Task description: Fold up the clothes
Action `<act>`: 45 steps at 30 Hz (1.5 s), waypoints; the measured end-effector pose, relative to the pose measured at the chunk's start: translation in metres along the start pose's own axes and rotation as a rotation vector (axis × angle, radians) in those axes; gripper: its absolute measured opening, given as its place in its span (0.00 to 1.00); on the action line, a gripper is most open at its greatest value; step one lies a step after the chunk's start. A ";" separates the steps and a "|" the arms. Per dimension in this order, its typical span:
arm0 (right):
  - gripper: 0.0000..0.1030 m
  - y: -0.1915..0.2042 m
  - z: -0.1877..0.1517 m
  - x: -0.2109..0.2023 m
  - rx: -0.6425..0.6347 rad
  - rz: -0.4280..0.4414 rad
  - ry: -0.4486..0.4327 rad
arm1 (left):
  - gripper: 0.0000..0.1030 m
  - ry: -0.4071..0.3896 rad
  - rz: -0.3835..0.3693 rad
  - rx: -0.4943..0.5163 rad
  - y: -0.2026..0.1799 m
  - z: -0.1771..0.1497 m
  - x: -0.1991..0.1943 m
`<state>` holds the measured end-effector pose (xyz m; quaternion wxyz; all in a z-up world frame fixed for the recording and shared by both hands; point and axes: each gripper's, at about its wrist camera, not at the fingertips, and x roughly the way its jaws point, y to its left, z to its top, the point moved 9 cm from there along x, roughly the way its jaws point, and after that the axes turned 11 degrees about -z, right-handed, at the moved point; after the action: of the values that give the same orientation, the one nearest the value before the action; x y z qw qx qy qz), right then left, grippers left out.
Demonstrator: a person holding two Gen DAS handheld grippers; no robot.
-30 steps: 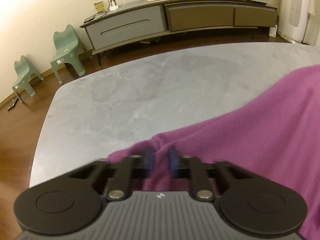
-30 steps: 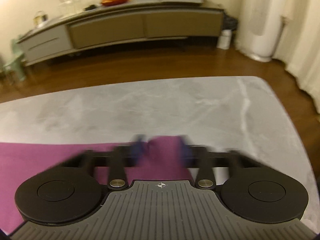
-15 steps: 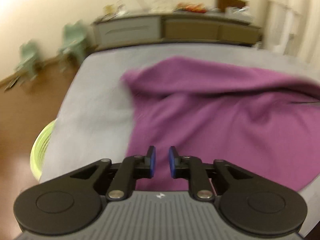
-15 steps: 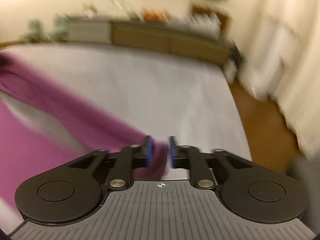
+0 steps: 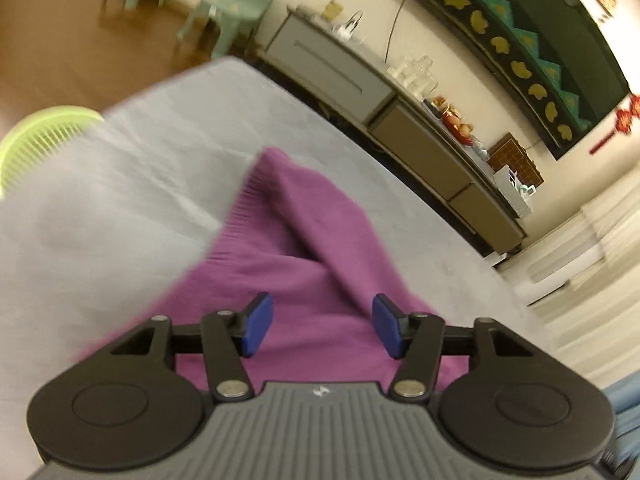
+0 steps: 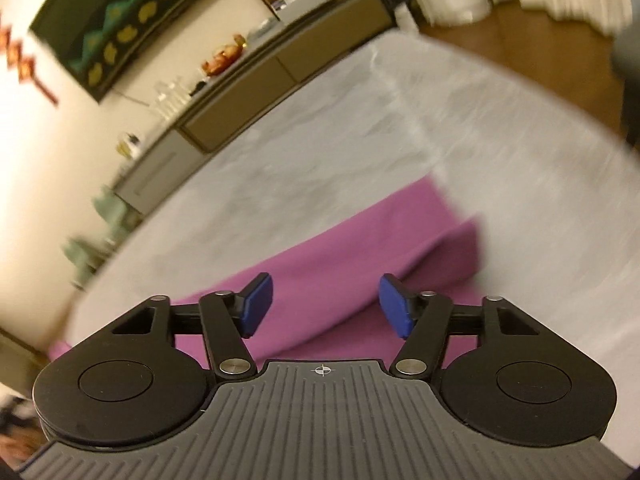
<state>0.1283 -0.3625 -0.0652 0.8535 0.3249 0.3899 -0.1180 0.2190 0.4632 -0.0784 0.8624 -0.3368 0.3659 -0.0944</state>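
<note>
A purple knit garment (image 5: 312, 248) lies on the grey marble table (image 5: 120, 208), with a ribbed hem along its left edge and a raised fold running away from me. My left gripper (image 5: 322, 330) is open and empty, held above the garment's near part. In the right wrist view the garment (image 6: 360, 248) lies as a folded band with its corner at the right. My right gripper (image 6: 326, 306) is open and empty above it. Both views are tilted and blurred.
A light green slatted basket (image 5: 40, 140) sits beside the table's left edge. A long grey sideboard (image 5: 400, 120) with glassware and fruit stands along the far wall. Two green child chairs (image 5: 228, 12) stand on the wood floor. White curtains (image 5: 592, 248) hang at the right.
Both grippers were shut on the garment's far edge a second ago. They pulled it over, then opened and let go. Both now hover tilted above the cloth.
</note>
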 end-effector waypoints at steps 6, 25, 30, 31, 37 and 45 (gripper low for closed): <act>0.77 0.012 -0.024 0.035 0.150 0.059 0.051 | 0.62 0.024 0.033 -0.145 0.000 0.029 0.084; 0.03 -0.016 0.022 0.020 0.147 -0.007 -0.153 | 0.02 -0.158 -0.065 -0.025 -0.047 0.048 0.031; 0.03 -0.045 -0.004 -0.015 0.133 -0.002 -0.073 | 0.02 -0.200 -0.116 -0.044 -0.045 -0.009 -0.070; 0.03 -0.054 -0.008 -0.012 0.137 -0.016 -0.035 | 0.02 -0.182 -0.089 -0.067 -0.032 -0.021 -0.076; 0.19 -0.074 -0.017 0.004 0.177 -0.034 0.085 | 0.02 -0.060 -0.006 -0.153 0.015 -0.070 -0.063; 0.06 -0.049 0.004 0.012 0.066 -0.091 0.006 | 0.02 -0.190 -0.033 -0.180 0.020 -0.071 -0.083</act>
<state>0.1162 -0.4013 -0.0948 0.8349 0.3349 0.4030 -0.1685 0.1081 0.4755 -0.0799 0.8577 -0.4264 0.2841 -0.0431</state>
